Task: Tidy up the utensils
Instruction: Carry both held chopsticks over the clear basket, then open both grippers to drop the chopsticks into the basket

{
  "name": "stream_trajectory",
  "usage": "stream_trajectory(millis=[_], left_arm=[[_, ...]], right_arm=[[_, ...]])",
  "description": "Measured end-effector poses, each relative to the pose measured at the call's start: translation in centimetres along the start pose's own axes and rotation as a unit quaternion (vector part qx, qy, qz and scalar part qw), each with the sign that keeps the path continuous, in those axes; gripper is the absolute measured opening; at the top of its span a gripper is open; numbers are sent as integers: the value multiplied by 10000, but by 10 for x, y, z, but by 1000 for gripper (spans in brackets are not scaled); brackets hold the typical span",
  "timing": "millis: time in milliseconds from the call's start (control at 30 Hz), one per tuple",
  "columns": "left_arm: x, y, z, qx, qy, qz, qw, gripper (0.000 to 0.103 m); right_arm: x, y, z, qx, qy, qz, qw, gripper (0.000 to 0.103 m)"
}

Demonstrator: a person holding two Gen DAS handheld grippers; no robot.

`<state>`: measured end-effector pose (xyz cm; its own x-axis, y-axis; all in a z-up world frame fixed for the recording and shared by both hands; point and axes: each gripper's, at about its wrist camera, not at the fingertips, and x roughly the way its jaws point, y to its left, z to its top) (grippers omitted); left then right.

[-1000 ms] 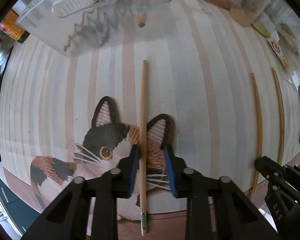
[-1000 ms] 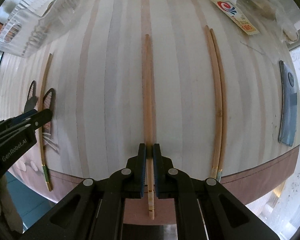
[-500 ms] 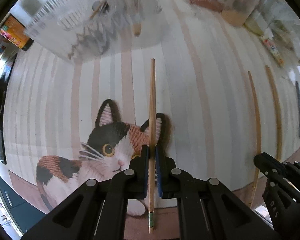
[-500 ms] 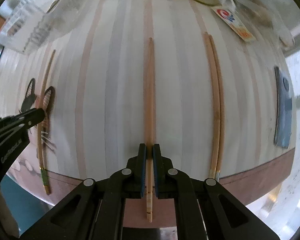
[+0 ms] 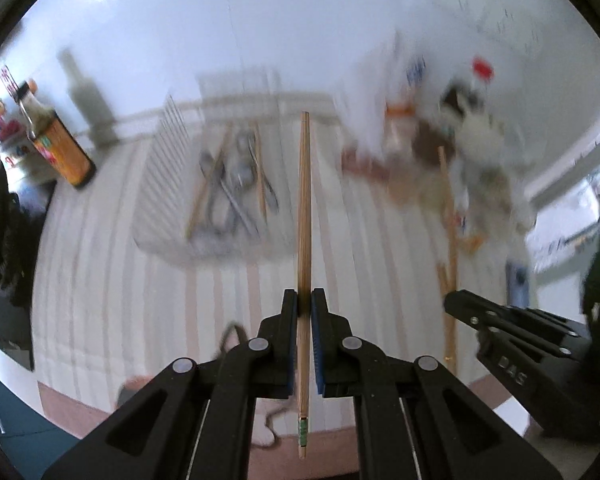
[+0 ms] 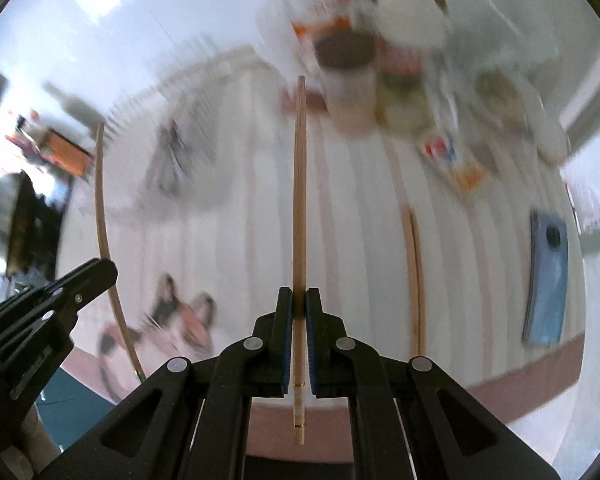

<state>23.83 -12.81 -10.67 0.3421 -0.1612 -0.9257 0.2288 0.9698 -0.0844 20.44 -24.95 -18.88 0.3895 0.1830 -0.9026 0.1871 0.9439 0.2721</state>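
A chopstick (image 5: pixel 303 240) with a green band is pinched between the fingers of the left gripper (image 5: pixel 304 312) at the lower centre of its frame. A second chopstick (image 6: pixel 299 220) is clamped by the right gripper (image 6: pixel 299 312) at the lower centre of its view. A blurred clear tray (image 5: pixel 156 184) of cutlery (image 5: pixel 236 184) is seen at centre left. Two more chopsticks (image 6: pixel 416 280) are seen lying on the striped cloth (image 6: pixel 360 220) at centre right.

Right gripper (image 6: pixel 296 312) at lower centre, jaws closed on wooden chopsticks (image 6: pixel 299 200) running up frame, left gripper (image 6: pixel 56 296) at lower left, another chopstick pair (image 6: pixel 415 272) lying right, blurred striped tablecloth (image 6: pixel 228 240)
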Motion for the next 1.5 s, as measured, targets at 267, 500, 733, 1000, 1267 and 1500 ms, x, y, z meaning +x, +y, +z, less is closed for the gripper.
stream_trajectory(millis=[267, 500, 733, 1000, 1267, 1500], left_arm=[[14, 102, 95, -391, -12, 310, 9988, 4], [62, 135, 140, -551, 598, 300, 9962, 5], [64, 152, 144, -761, 583, 323, 9949, 10], [34, 147, 118, -781, -199, 957, 9921, 75], [26, 92, 70, -447, -720, 1348, 9872, 103], [59, 18, 24, 132, -485, 1521, 9871, 103]], right_arm=[[24, 59, 113, -208, -108, 612, 9979, 6], [70, 107, 175, -241, 225, 699, 9970, 7], [95, 113, 179, -102, 650, 754, 9950, 10], [46, 61, 151, 51, 147, 485, 9987, 35], [6, -51, 79, 577, -138, -549, 9967, 43], [25, -129, 10, 1014, 457, -971, 9890, 43]])
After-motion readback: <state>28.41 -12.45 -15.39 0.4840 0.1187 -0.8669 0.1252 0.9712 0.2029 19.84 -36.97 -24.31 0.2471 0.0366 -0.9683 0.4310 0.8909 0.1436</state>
